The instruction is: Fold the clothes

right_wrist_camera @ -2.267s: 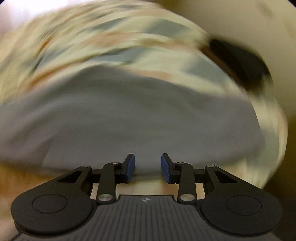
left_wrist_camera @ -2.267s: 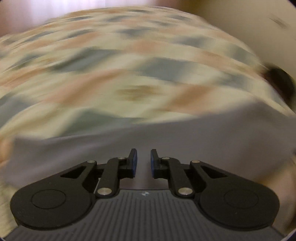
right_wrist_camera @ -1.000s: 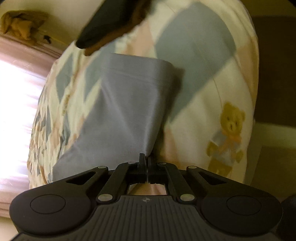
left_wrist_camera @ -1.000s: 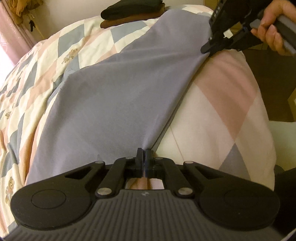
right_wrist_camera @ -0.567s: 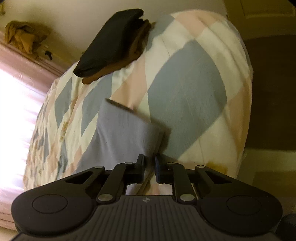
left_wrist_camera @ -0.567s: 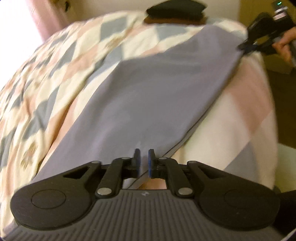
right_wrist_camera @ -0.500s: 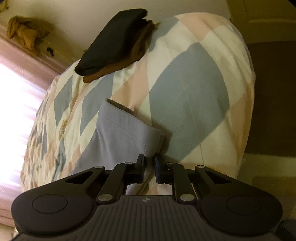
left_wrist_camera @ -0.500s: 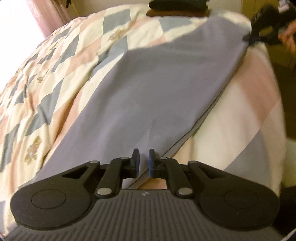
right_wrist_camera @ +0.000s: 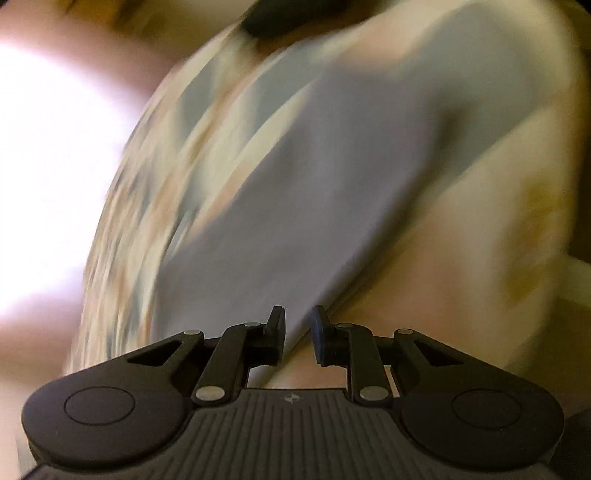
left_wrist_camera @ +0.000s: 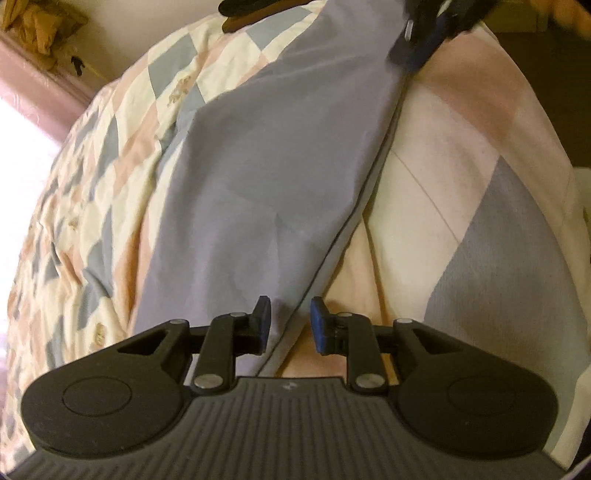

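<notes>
A lavender-grey garment (left_wrist_camera: 266, 166) lies flat as a long folded strip on the checked quilt (left_wrist_camera: 461, 155). My left gripper (left_wrist_camera: 290, 321) is open and empty, its fingers straddling the garment's near right edge just above the cloth. My right gripper shows at the far end of the strip in the left wrist view (left_wrist_camera: 424, 33), blurred. In the right wrist view the right gripper (right_wrist_camera: 298, 334) is open and empty over the garment (right_wrist_camera: 314, 177); that view is motion-blurred.
A dark folded pile (left_wrist_camera: 258, 9) sits at the far end of the bed by the wall. Pink curtains and a bright window (left_wrist_camera: 22, 122) are on the left. The bed's right edge drops to a dark floor (left_wrist_camera: 569, 81).
Both grippers were shut on the garment's edge a second ago and have since opened and let it go. The right gripper is now moving fast, blurring its view.
</notes>
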{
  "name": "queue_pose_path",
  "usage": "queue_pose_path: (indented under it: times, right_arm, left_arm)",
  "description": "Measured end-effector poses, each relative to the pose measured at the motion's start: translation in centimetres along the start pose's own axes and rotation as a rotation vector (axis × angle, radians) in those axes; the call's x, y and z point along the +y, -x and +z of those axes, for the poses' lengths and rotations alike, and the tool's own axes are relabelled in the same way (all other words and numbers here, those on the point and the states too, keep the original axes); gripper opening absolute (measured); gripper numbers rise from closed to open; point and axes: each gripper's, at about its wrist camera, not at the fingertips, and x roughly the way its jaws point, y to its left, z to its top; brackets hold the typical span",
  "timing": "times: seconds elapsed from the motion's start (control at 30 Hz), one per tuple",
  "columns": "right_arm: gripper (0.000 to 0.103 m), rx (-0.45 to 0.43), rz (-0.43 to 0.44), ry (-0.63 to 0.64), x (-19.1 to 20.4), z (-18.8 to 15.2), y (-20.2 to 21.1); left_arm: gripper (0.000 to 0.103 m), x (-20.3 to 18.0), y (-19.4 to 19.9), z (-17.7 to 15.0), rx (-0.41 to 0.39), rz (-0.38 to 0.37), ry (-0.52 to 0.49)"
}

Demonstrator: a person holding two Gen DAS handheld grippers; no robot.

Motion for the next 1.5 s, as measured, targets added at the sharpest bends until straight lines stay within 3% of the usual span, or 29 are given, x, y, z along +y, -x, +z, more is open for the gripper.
queue_pose_path:
  times: [0.07,0.17,0.23,0.3,0.43,0.93,1.03,1.07,1.37,1.5]
  right_arm:
    - [0.021,0.028,-0.060,0.428,5.3,-2.4,-1.6]
    - [0.020,-0.009,-0.159,1.108,10.9,-7.8,-3.2]
    - [0.020,-0.032,-0.182,1.416,12.2,-10.8,-4.1]
    - [0.019,-0.039,-0.175,1.573,12.5,-12.5,-4.7]
    - [0.026,-0.044,-0.177,1.669,12.6,-13.4,-5.4]
    - [0.022,-0.027,-0.260,1.844,11.9,-15.2,-8.0]
    - [0.013,-0.020,-0.271,1.871,11.7,-15.6,-8.4]
    - [0.000,-0.021,-0.267,1.875,11.7,-15.6,-8.4]
    - [0.000,-0.043,-0.239,1.879,11.3,-15.3,-7.2]
    - [0.000,-0.043,-0.264,1.903,11.3,-15.4,-7.7]
  left_arm:
    - [0.021,0.1,0.5,-0.1,-0.011,0.008,-0.016]
    - [0.021,0.1,0.3,-0.5,-0.012,0.038,-0.057]
    - [0.021,-0.2,-0.1,-0.7,-0.002,0.056,-0.087]
    - [0.021,-0.6,-0.4,-1.0,0.001,0.064,-0.122]
    - [0.021,-1.6,-0.7,-1.5,-0.004,0.069,-0.188]
    - [0.019,-2.3,-2.1,-2.6,0.000,0.104,-0.264]
    - [0.010,-2.1,-2.0,-2.6,-0.011,0.111,-0.263]
    - [0.009,-2.0,-1.8,-2.7,-0.022,0.118,-0.263]
    - [0.009,-2.4,-0.1,-3.2,-0.047,0.106,-0.290]
    - [0.010,-1.8,0.6,-2.8,-0.067,0.101,-0.250]
